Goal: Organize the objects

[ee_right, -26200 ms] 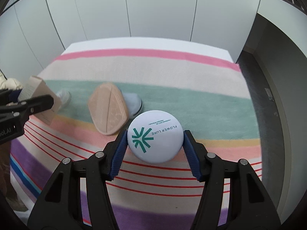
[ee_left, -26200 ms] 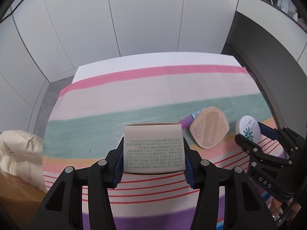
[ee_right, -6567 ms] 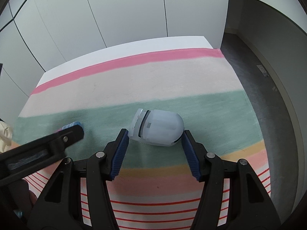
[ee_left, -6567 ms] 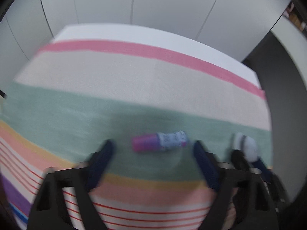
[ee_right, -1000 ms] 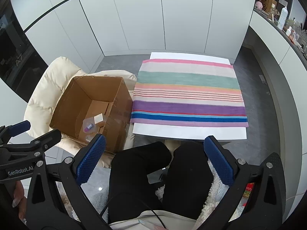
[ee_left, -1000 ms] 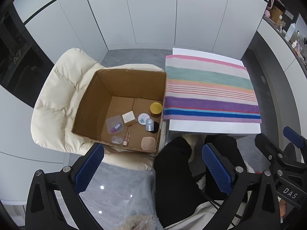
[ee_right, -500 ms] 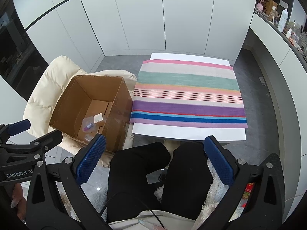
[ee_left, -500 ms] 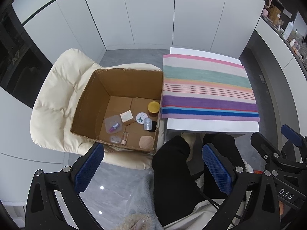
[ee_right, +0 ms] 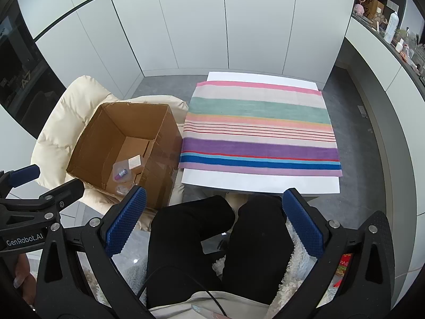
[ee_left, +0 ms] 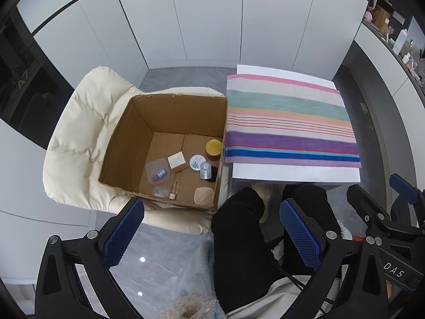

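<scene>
- Left gripper (ee_left: 212, 234), right gripper (ee_right: 213, 226): both spread wide, empty, raised above my operator's lap.
- Cardboard box (ee_left: 124, 143): on cream chair (ee_left: 79, 133); holds gold-lidded jar (ee_left: 214, 146), round compact (ee_left: 197, 162), small carton (ee_left: 176, 159).
- Striped cloth (ee_right: 260, 130): woven, flat, bare.
- Judgement: sorting done; I keep both tongs clear.

The cardboard box (ee_left: 170, 122) is matt brown paperboard with rough torn edges. It sits on a puffy cream fabric chair (ee_left: 77, 143). The striped cloth (ee_right: 260, 138) beside the box looks woven and matt. The floor (ee_left: 159, 250) below is glossy grey.
</scene>
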`<state>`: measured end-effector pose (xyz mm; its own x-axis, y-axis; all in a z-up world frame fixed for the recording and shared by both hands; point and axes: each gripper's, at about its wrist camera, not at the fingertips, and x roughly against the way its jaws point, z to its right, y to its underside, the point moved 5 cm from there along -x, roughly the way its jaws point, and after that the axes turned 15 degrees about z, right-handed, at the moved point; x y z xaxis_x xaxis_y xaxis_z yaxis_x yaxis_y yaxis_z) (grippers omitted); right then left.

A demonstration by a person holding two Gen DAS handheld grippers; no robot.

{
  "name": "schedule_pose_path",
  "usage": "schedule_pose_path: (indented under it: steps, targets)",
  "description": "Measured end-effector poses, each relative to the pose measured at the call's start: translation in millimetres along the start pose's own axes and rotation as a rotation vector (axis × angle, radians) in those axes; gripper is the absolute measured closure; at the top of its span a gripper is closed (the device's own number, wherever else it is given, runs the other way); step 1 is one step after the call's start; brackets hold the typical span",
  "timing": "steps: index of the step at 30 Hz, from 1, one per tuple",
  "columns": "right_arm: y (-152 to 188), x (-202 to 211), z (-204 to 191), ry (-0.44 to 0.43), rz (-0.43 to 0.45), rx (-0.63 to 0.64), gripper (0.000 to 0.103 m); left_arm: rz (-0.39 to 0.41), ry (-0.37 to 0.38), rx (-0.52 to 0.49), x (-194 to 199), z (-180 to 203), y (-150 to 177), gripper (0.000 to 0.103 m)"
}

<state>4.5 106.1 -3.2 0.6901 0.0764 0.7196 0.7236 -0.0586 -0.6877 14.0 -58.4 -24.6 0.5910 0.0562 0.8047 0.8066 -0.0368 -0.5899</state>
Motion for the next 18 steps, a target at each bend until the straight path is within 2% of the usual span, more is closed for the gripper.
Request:
schedule_pose_path:
  steps: [18]
  targets:
    - [1.9, 1.4, 1.7, -0.006, -0.005, -0.001, 0.000, 0.002, -0.009, -0.004, 1.9, 0.8, 0.5, 0.000]
